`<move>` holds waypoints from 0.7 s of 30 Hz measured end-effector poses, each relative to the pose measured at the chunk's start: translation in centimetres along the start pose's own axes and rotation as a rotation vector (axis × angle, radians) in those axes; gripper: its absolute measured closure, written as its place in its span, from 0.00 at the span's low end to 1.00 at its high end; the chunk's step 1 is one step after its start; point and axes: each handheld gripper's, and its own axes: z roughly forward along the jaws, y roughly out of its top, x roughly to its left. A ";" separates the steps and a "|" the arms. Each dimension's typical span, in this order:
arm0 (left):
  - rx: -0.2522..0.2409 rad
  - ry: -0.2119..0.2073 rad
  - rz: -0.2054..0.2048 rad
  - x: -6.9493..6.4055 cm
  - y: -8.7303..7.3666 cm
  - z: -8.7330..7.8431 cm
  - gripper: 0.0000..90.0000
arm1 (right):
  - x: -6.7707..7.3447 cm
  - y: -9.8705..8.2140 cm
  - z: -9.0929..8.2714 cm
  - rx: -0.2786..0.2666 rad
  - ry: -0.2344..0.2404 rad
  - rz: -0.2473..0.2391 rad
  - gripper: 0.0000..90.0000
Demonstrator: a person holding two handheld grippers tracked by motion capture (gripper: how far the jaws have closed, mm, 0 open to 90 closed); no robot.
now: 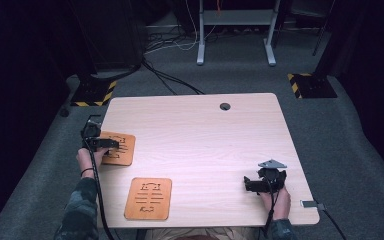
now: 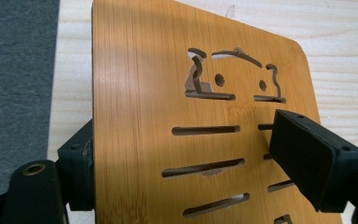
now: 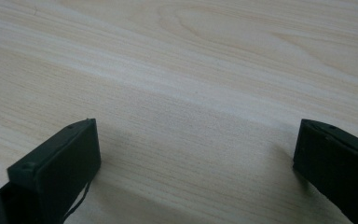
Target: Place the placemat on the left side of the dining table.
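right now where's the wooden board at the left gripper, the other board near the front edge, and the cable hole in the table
left wooden board (image 2: 144, 116), left gripper view, uncut face beside the slots
front wooden board (image 1: 148, 198), high view, its slotted middle
cable hole (image 1: 224, 106), high view, its dark centre

Two orange-brown bamboo boards (image 1: 118, 148) and (image 1: 149, 198) with cut-out slot patterns at lower left, pale wood-grain table (image 1: 205, 130), black left gripper (image 1: 96, 143), black right gripper (image 1: 254, 184), grey carpet (image 1: 350, 150), yellow-black hazard stripes (image 1: 296, 84) at upper right.
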 end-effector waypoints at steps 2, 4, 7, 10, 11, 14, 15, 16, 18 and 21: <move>0.001 -0.006 -0.010 0.0 -0.1 0.1 0.19 | 0.0 0.0 0.0 0.000 0.000 0.000 0.00; 0.000 -0.012 -0.006 0.1 -0.1 0.3 0.18 | 0.0 0.0 0.0 0.000 0.000 0.000 0.00; 0.009 -0.013 -0.005 0.2 -0.1 0.4 0.17 | 0.0 0.0 0.0 0.000 0.000 0.000 0.00; 0.004 -0.011 -0.012 0.3 -0.1 0.8 0.16 | 0.0 0.0 0.0 0.000 0.000 0.000 0.00; 0.004 -0.011 -0.012 0.3 -0.1 0.8 0.16 | 0.0 0.0 0.0 0.000 0.000 0.000 0.00; 0.004 -0.008 -0.012 0.2 0.0 0.9 0.16 | 0.0 0.0 0.0 0.000 0.000 0.000 0.00; 0.004 -0.009 -0.009 0.1 0.0 0.9 0.15 | 0.0 0.0 0.0 0.000 0.000 0.000 0.00; 0.005 -0.005 -0.004 0.1 0.0 0.9 0.15 | 0.0 0.0 0.0 0.000 0.000 0.000 0.00; 0.004 0.021 0.002 -0.1 0.0 1.1 0.14 | 0.0 0.0 0.0 0.000 0.000 0.000 0.00; 0.016 0.030 -0.005 -0.1 -0.1 1.3 0.12 | 0.0 0.0 0.0 0.000 0.000 0.000 0.00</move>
